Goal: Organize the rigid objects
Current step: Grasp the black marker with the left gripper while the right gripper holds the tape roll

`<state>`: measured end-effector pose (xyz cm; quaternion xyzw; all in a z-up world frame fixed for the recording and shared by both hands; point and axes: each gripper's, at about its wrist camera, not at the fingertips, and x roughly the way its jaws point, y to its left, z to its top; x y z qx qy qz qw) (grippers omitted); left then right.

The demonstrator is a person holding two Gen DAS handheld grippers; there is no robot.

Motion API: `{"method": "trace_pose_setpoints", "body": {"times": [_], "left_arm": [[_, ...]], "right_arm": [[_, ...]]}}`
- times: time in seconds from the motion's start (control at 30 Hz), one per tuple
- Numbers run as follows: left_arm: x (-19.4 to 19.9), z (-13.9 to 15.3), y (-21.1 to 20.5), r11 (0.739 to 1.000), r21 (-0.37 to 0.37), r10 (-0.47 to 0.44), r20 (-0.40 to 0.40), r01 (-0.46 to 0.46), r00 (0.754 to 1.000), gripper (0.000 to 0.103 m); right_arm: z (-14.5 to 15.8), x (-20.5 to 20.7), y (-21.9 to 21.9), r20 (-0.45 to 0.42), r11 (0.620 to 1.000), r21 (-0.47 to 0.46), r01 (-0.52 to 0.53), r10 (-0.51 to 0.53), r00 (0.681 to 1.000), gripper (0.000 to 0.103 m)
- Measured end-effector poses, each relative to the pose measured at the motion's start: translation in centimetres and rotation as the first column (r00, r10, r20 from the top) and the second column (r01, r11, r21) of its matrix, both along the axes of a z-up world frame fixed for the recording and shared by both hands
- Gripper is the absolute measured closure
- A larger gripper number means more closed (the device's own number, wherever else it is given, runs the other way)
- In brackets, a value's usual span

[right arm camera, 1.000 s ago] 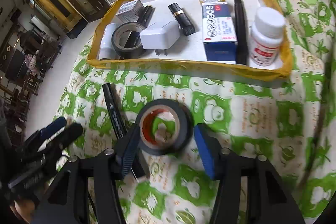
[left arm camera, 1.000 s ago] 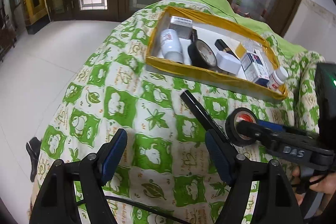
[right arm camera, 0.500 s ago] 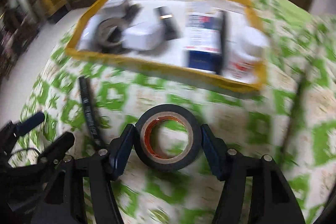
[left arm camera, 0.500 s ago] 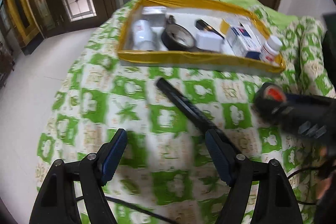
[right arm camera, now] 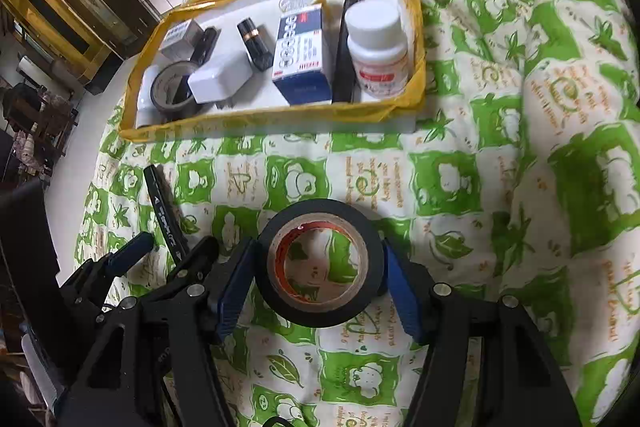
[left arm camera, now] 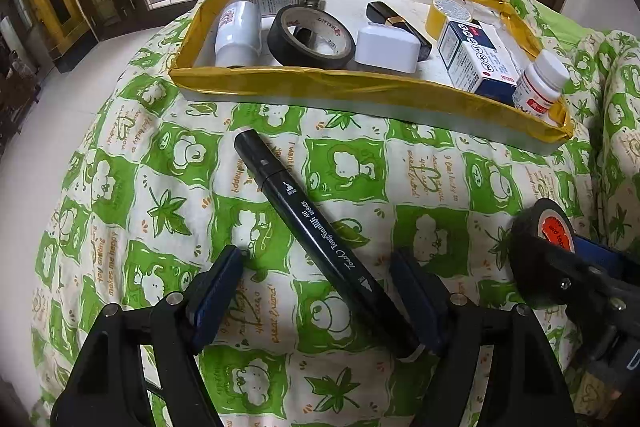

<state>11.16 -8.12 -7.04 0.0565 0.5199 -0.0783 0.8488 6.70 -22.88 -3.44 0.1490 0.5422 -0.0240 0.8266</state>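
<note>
My right gripper (right arm camera: 318,291) is clamped on the black tape roll (right arm camera: 320,263), a pad against each side of its rim, and the roll looks lifted clear of the quilt (right arm camera: 480,187). My left gripper (left arm camera: 320,303) has its jaws wide apart, straddling the lower end of the marker (left arm camera: 320,243), which lies slantwise on the quilt, its far end pointing toward the tray (left arm camera: 360,87). Nothing is gripped there yet; the marker's tail sits close to the right-hand pad.

Risks, as I judge them. The roll is held only across its rim, so a tilt on the way to the tray could let it pivot or slip out. The tray is already crowded: another tape roll (left arm camera: 310,37), a white block (left arm camera: 386,47), a blue-and-white box (left arm camera: 476,61) and a pill bottle (left arm camera: 540,87) stand near the front wall, and a careless drop could knock the bottle over or leave my roll perched on something. On the left, closing so far toward the marker's tail may make it swing or squirt free on the soft quilt. The two grippers are also near each other and could collide.

The right view shows both pads on the roll and a second long black item beside the bottle, hidden in the left view. The left view shows the marker's full length and printing; the right view catches only its far end.
</note>
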Motion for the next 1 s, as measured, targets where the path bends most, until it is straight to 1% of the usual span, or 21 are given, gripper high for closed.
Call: {"method": "trace_pose_setpoints", "body": {"times": [0.17, 0.23, 0.3, 0.33, 0.4, 0.43, 0.47, 0.5, 0.53, 0.57, 0.67, 0.77, 0.83, 0.9, 1.0], "left_arm": [[-0.2, 0.1, -0.2, 1.0, 0.001, -0.005, 0.006, 0.005, 1.0, 0.023], [-0.1, 0.0, -0.1, 1.0, 0.001, -0.004, 0.008, 0.004, 1.0, 0.025], [-0.1, 0.0, 0.1, 1.0, -0.002, -0.002, 0.014, 0.002, 1.0, 0.034], [-0.2, 0.1, 0.4, 1.0, -0.006, -0.001, 0.015, 0.001, 1.0, 0.037], [-0.2, 0.1, 0.7, 1.0, -0.016, -0.004, 0.016, 0.004, 1.0, 0.048], [-0.3, 0.2, 1.0, 1.0, -0.019, -0.006, 0.015, 0.006, 1.0, 0.052], [-0.3, 0.3, 1.1, 1.0, -0.021, -0.01, 0.013, 0.01, 1.0, 0.057], [-0.4, 0.4, 1.3, 1.0, -0.024, -0.013, 0.012, 0.014, 1.0, 0.064], [-0.4, 0.4, 1.5, 1.0, -0.026, -0.017, 0.01, 0.017, 1.0, 0.069], [-0.4, 0.5, 1.6, 0.999, -0.029, -0.02, 0.007, 0.02, 1.0, 0.075], [-0.8, 0.7, 2.9, 0.998, -0.05, -0.046, -0.014, 0.045, 0.999, 0.088], [-1.3, 0.6, 4.1, 0.995, -0.07, -0.08, -0.045, 0.077, 0.996, 0.088], [-1.8, 0.7, 4.8, 0.99, -0.097, -0.109, -0.05, 0.104, 0.993, 0.088], [-2.1, 0.8, 5.7, 0.987, -0.122, -0.11, -0.051, 0.103, 0.993, 0.088], [-2.1, 0.9, 6.4, 0.984, -0.153, -0.094, -0.039, 0.087, 0.995, 0.088]], "right_arm": [[0.0, 0.4, 0.1, 0.002, 1.0, -0.006, 0.004, -0.004, 1.0, 0.041], [-0.1, 0.4, 0.1, -0.002, 1.0, -0.009, 0.005, -0.005, 1.0, 0.041], [-0.2, 0.4, 0.1, -0.003, 1.0, -0.012, 0.003, -0.003, 1.0, 0.041], [-0.2, 0.4, 0.2, -0.003, 1.0, -0.014, 0.001, -0.001, 1.0, 0.041], [-0.2, 0.5, 0.3, -0.003, 1.0, -0.017, -0.002, 0.002, 1.0, 0.041], [-0.3, 0.6, 0.3, -0.003, 1.0, -0.017, -0.003, 0.003, 1.0, 0.041], [-0.2, 0.5, 0.4, -0.003, 1.0, -0.018, -0.005, 0.005, 1.0, 0.041], [-0.3, 0.6, 0.5, -0.003, 1.0, -0.019, -0.006, 0.006, 1.0, 0.041], [-0.3, 0.7, 0.5, -0.003, 1.0, -0.02, -0.008, 0.008, 1.0, 0.04], [-0.3, 0.7, 0.6, -0.003, 1.0, -0.02, -0.01, 0.01, 1.0, 0.04], [-0.3, 0.7, 0.7, -0.003, 1.0, -0.021, -0.016, 0.016, 1.0, 0.04], [-0.3, 0.8, 0.9, -0.003, 1.0, -0.02, -0.024, 0.024, 1.0, 0.04], [-0.4, 0.8, 1.1, -0.006, 0.999, -0.024, -0.035, 0.035, 0.999, 0.04], [-0.6, 0.9, 1.6, -0.014, 0.998, -0.032, -0.053, 0.053, 0.998, 0.04], [-1.0, 1.0, 2.6, -0.032, 0.993, -0.071, -0.094, 0.092, 0.995, 0.04]]}}
